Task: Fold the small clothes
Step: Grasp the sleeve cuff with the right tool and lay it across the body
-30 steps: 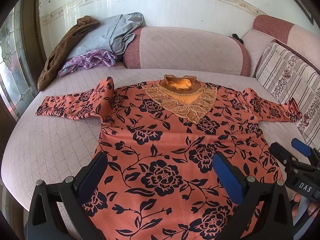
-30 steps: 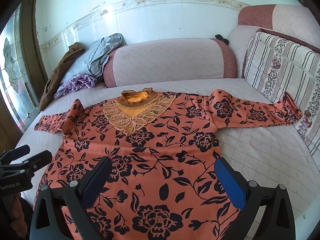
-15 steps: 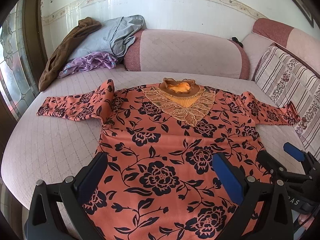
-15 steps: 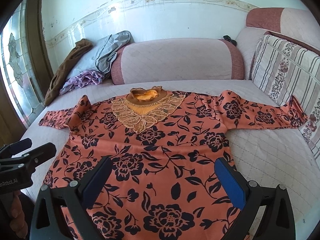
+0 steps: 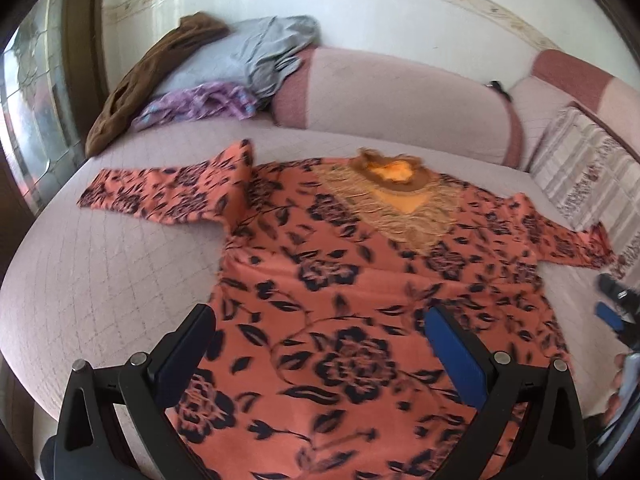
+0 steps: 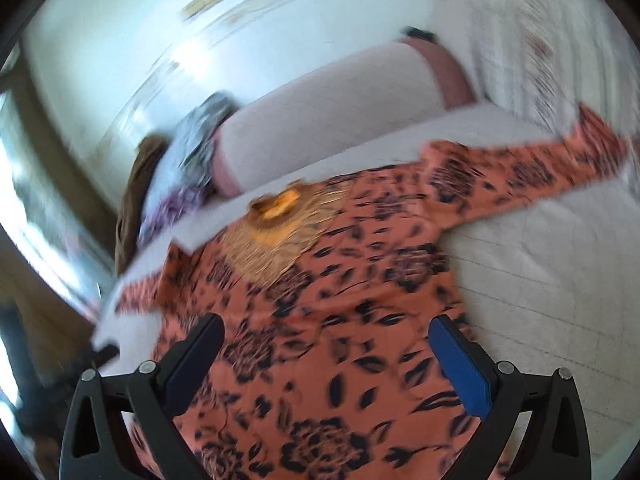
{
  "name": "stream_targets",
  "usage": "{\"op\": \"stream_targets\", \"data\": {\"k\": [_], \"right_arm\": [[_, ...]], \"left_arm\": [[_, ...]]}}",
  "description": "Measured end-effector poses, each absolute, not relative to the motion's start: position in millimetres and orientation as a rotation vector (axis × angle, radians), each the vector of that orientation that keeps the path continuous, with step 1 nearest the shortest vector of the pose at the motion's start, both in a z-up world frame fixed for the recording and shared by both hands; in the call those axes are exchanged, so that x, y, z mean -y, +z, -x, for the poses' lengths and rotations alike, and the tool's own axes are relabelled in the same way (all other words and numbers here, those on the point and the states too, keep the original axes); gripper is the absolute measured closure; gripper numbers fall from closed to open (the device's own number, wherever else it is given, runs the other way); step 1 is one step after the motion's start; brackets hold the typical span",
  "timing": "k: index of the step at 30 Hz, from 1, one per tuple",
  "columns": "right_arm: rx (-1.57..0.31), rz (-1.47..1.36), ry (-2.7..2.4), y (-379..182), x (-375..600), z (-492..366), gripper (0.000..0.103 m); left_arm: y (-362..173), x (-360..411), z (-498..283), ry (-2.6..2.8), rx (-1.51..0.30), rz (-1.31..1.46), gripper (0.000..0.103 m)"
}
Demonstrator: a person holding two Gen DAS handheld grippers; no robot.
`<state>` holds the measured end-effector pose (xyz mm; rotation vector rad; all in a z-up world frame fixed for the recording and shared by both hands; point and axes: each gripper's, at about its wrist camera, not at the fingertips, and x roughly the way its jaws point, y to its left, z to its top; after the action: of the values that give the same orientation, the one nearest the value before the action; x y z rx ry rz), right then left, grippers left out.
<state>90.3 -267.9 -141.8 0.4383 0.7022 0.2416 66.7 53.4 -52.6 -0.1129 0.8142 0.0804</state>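
Note:
An orange top with black flowers [image 5: 360, 280] lies flat, front up, on the pink quilted sofa seat [image 5: 100, 280], sleeves spread to both sides. Its gold lace collar [image 5: 396, 184] points toward the backrest. My left gripper [image 5: 320, 344] hangs open above the lower left part of the top, holding nothing. In the tilted, blurred right wrist view the same top [image 6: 340, 320] fills the middle, and my right gripper [image 6: 326, 356] is open over its lower hem area, empty. The right gripper's tip [image 5: 616, 304] shows at the far right edge of the left wrist view.
A heap of clothes, brown [image 5: 152, 76], grey [image 5: 260, 52] and purple [image 5: 196, 104], sits at the back left against the wall. A pink bolster [image 5: 400, 100] runs along the back. A striped cushion [image 5: 592, 172] stands at the right. A window is at the left.
Both grippers have shifted. The left one moved leftward along the top, and the right one swung and tilted sharply, blurring its view. Both stay open; the top has not moved.

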Motion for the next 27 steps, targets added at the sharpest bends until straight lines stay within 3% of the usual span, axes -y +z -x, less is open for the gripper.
{"op": "stream_targets", "data": {"k": [10, 15, 18, 25, 27], "right_arm": [[-0.663, -0.985, -0.042, -208.3, 465.9, -121.2, 0.004], [-0.621, -1.125, -0.173, -235.2, 539.7, -146.0, 0.031], [-0.624, -1.161, -0.214, -246.1, 568.2, -174.3, 0.040], [-0.659, -1.128, -0.265, -246.1, 585.6, -250.8, 0.039], [-0.687, -1.103, -0.284, -246.0, 585.3, -268.0, 0.043]], "left_arm": [[-98.1, -106.7, -82.9, 0.183, -0.892, 0.176, 0.000], [-108.3, -108.8, -88.9, 0.208, -0.921, 0.155, 0.000], [-112.0, -105.4, -89.9, 0.206, -0.933, 0.140, 0.000], [-118.8, -103.1, -88.6, 0.207, -0.951, 0.103, 0.000], [-120.7, -105.1, -90.0, 0.208, -0.955, 0.105, 0.000]]}}
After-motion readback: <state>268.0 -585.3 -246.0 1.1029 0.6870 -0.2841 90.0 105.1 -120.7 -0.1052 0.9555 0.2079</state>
